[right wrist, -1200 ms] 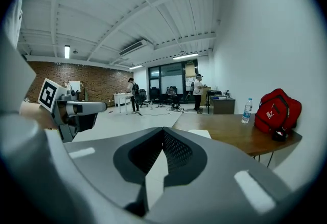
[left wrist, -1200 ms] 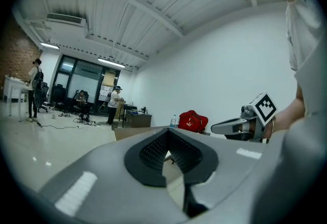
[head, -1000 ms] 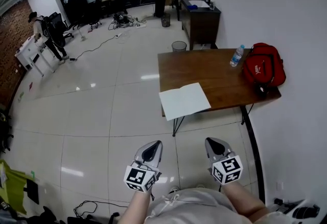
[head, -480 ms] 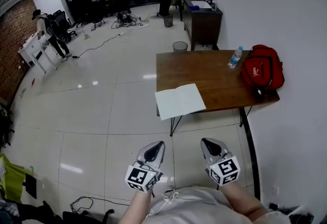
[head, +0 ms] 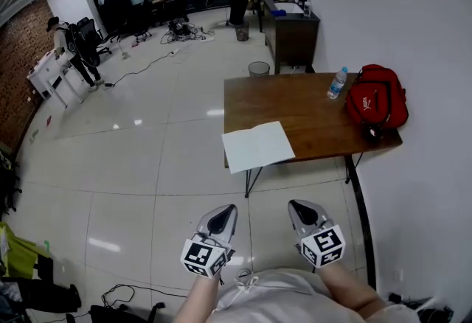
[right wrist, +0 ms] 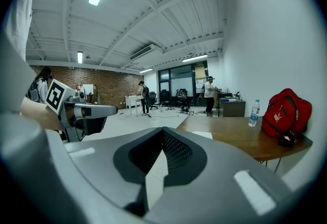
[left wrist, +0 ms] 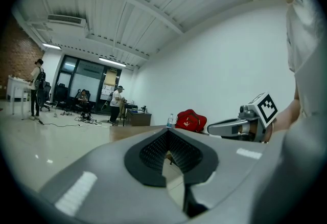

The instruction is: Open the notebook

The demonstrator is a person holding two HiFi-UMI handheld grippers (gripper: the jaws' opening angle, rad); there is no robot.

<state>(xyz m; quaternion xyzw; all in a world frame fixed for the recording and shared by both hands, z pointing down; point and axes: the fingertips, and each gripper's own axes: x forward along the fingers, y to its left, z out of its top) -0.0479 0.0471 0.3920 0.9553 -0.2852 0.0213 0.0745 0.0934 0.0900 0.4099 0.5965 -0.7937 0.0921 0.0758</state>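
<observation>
- Left gripper (head: 226,208): held low in front of the person's body, tip pointing toward the table. Its own view shows the jaws [no hold] closed tip to tip, with nothing between them.
- Right gripper (head: 296,205): just beside the left one and level with it. Its jaws also meet at the tip and hold nothing.
- Notebook (head: 258,146): lies flat at the near left corner of the wooden table (head: 310,104), pale face up, its near edge seemingly past the table's edge. It is well apart from both grippers, with bare floor between.
- Notebook state: from here I cannot tell whether the white face is a closed cover or an open blank page. The scene fits either.
- Other table items: a red bag (head: 376,102) at the far right end and a water bottle (head: 337,83) just beside it, both well apart from the notebook.
- Change over the last second: table and notebook have slid slightly left in the head view, and the right gripper sits a touch higher and further left. The notebook keeps the same spot and outline on the table.
- Meaning for the task: this looks like a small move of the head or body. Neither gripper has come near the notebook, so its state is unchanged.
</observation>
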